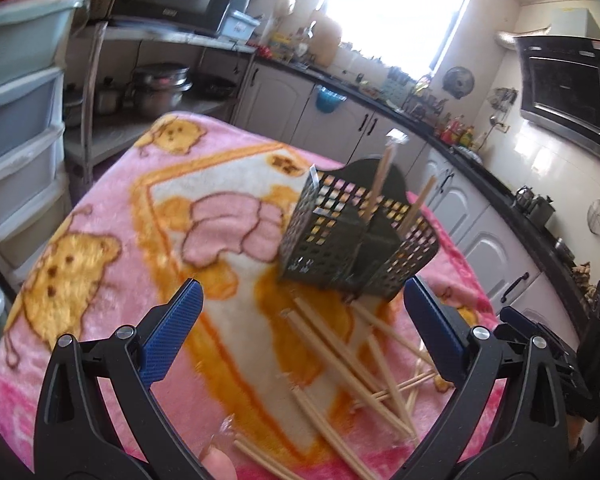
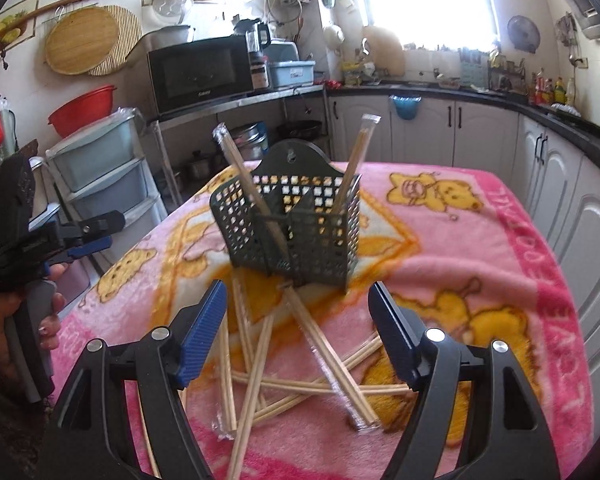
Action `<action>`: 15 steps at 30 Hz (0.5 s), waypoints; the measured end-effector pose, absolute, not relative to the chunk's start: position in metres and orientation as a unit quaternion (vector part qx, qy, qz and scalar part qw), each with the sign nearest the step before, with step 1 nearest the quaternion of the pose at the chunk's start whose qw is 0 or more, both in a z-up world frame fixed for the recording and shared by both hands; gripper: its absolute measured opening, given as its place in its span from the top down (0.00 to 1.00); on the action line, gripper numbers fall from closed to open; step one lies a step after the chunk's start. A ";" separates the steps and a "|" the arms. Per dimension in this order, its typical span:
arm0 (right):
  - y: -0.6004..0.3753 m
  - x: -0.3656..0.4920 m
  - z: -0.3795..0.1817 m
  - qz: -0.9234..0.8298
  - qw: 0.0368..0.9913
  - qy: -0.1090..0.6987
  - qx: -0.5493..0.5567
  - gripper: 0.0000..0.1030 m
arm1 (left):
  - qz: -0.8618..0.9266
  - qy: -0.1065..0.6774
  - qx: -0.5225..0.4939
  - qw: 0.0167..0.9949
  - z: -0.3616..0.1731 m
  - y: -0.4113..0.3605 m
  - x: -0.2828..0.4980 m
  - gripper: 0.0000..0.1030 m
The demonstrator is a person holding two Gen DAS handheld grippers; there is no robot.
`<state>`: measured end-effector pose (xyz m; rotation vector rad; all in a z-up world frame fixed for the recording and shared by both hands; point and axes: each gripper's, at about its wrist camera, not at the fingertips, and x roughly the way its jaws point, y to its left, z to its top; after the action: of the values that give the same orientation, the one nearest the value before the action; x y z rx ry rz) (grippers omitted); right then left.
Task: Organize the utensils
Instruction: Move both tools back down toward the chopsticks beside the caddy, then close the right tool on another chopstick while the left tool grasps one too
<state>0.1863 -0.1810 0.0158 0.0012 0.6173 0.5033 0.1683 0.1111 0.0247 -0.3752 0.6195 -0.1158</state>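
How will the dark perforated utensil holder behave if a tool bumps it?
The utensil holder probably tips easily: tall, already tilted on the soft blanket. It looks light, thin perforated plastic. The wrapped chopsticks leaning out would likely shift.

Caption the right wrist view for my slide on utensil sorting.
Open right gripper above wrapped chopsticks scattered before a holder holding two pairs.

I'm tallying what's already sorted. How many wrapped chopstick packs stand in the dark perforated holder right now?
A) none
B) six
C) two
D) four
C: in the right wrist view two packs, one leaning left and one leaning right, stick up out of the holder; the rest lie loose on the blanket.
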 end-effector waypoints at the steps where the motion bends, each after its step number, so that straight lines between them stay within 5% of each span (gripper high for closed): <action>1: -0.178 0.188 0.012 0.249 0.918 0.308 0.002 0.32 | -0.058 0.307 -0.188 0.931 0.022 0.112 0.169 0.10; 6: -0.166 0.194 -0.004 0.265 0.903 0.340 -0.001 0.37 | -0.063 0.342 -0.214 0.913 -0.004 0.119 0.176 0.12; 10: -0.156 0.198 -0.018 0.273 0.891 0.363 -0.003 0.46 | -0.073 0.374 -0.239 0.893 -0.026 0.120 0.186 0.35; 15: -0.148 0.208 -0.034 0.283 0.876 0.391 -0.001 0.55 | -0.094 0.410 -0.260 0.869 -0.048 0.116 0.201 0.46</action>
<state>0.2076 -0.1476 -0.0336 -0.0012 0.8168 0.5905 0.2013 0.1155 -0.0476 -0.5446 0.8569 -0.1974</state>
